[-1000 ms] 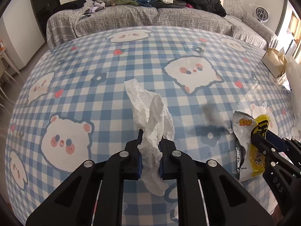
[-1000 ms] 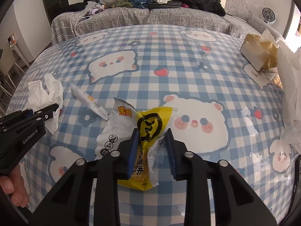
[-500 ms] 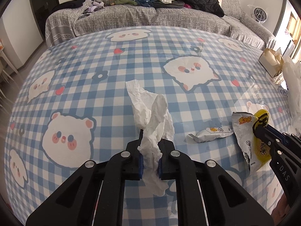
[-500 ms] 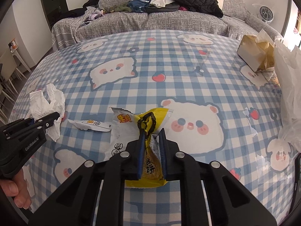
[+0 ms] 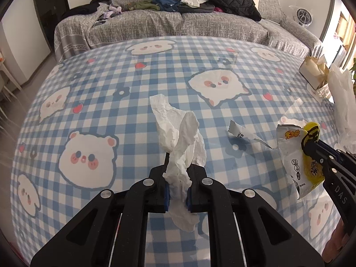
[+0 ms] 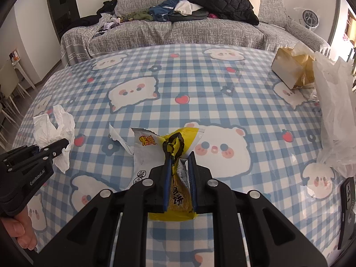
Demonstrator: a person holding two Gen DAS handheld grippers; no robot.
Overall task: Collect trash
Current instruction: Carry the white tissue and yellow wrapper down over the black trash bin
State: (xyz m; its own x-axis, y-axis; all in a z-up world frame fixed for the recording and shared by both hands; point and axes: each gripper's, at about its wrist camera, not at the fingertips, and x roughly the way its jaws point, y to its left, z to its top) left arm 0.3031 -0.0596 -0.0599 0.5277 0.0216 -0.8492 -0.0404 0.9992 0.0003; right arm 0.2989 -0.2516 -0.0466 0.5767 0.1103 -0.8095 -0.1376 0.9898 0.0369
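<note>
My left gripper [image 5: 178,173] is shut on a crumpled white tissue [image 5: 178,131] and holds it above the table. It also shows at the left of the right wrist view [image 6: 64,143] with the tissue [image 6: 55,126]. My right gripper [image 6: 180,158] is shut on a yellow and white snack wrapper [image 6: 171,142], lifted off the table; it also shows at the right of the left wrist view [image 5: 308,143] with the wrapper [image 5: 296,149]. A small white torn packet [image 5: 242,133] lies on the tablecloth between the two grippers.
The table carries a blue checked bear-print cloth [image 5: 111,89]. A tan tissue box [image 6: 289,71] and a white plastic bag [image 6: 336,115] stand at the right edge. A grey sofa [image 6: 178,29] with piled clothes is behind the table.
Both grippers have risen with their loads. The right gripper has closed tighter on the wrapper. The small white packet slid and settled on the cloth between them.
</note>
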